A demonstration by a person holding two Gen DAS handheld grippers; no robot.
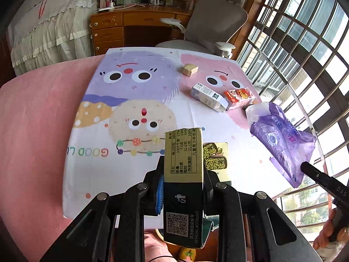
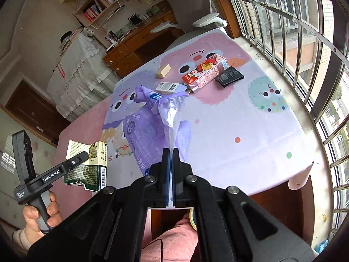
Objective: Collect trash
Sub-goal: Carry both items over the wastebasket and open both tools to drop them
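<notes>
right now the left gripper (image 1: 183, 174) pinches the green-and-gold carton (image 1: 184, 187) over the table's near edge, the right gripper (image 2: 171, 152) pinches the purple bag (image 2: 152, 126) just beyond, so hold its mouth wide before dropping the carton, then the far-corner boxes (image 2: 204, 72).

Your left gripper (image 1: 183, 174) has its jaws clamped on a snack carton (image 1: 184, 185), raised above the near edge of the desk (image 1: 98, 174). To the right of those jaws hangs the plastic bag (image 2: 152, 126), pinched by your right gripper (image 2: 171, 152). Beyond both sets of jaws, on the desk, a small milk carton (image 1: 208, 96) lies just left of a biscuit box (image 2: 204, 74); a dark packet (image 2: 229, 76) lies right of that box. Farther back lies a small block (image 1: 190, 69). An office chair (image 1: 209, 21) stands behind the desk.
</notes>
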